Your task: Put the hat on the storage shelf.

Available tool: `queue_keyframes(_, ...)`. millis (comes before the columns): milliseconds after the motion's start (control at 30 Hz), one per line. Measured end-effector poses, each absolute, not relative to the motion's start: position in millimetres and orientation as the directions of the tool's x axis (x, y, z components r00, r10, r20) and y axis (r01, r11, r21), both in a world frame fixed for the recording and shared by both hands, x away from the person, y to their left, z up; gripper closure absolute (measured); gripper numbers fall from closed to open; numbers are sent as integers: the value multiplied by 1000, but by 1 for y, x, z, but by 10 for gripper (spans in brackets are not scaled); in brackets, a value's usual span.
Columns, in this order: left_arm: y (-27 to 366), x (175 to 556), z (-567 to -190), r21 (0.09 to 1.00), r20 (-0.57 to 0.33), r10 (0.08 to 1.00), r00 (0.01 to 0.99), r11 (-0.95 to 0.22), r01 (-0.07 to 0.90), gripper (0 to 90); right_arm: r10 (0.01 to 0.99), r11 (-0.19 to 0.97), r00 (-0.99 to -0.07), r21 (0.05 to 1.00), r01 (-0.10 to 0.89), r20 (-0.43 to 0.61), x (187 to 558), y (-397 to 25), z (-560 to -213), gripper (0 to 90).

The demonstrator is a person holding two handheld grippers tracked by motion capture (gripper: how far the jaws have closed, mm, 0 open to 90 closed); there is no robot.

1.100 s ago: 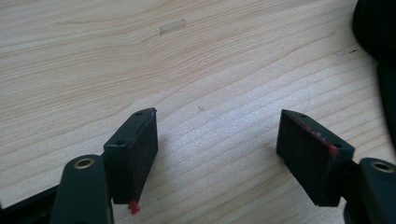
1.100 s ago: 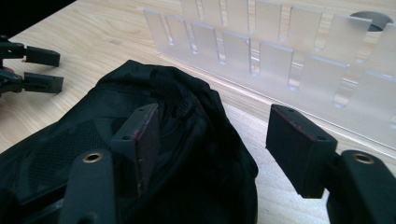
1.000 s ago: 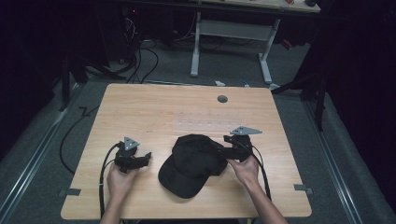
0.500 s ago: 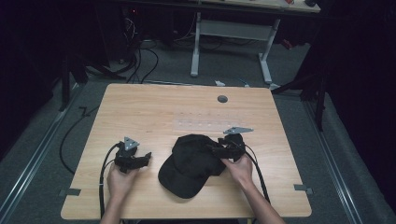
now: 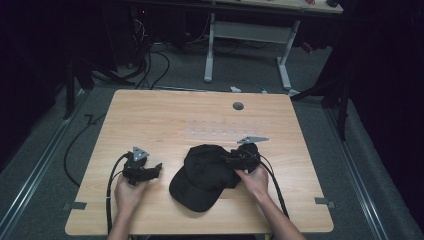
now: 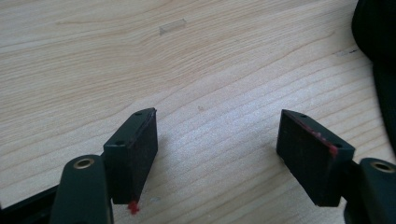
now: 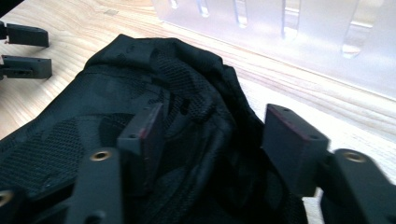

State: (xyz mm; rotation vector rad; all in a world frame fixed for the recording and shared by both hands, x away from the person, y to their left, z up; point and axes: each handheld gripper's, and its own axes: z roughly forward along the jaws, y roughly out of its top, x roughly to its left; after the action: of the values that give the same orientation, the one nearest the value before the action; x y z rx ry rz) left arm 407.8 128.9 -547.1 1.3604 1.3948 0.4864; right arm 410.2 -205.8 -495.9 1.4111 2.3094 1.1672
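- At table's near edge: right gripper (image 7: 212,140) jaws wide, straddling black cap (image 5: 205,175) crown fabric.
- Close squarely on bunched mesh, not brim.
- Left gripper (image 6: 219,144) jaws wide, empty; hold ready beside cap.

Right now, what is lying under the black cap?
Under the black cap only the wooden table shows around its edges. The right gripper has open jaws around its crown fabric. Whatever the cap covers is hidden.

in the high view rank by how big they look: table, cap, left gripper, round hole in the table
1. table, by far the largest
2. cap
3. left gripper, much smaller than the cap
4. hole, the smallest; it lies farther from the camera, but the gap is plain
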Motion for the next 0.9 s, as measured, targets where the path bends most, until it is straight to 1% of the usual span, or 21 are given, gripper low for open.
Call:
queue_keyframes(100, 129, 408, -547, 853, -396, 889, 229, 264, 451, 297, 810, 245, -540, 704, 667, 229, 410, -204, -497, 530)
queue_keyframes(533, 129, 408, -547, 853, -396, 889, 229, 264, 450, 297, 794, 238, -546, 689, 684, 268, 413, -205, -499, 744)
queue_keyframes(733, 129, 408, -547, 853, -396, 889, 230, 263, 450, 297, 784, 231, -553, 695, 681, 281, 413, -206, -498, 771)
queue_keyframes(900, 129, 408, -547, 853, -397, 889, 228, 265, 450, 298, 773, 235, -573, 715, 659, 273, 411, -208, -495, 779)
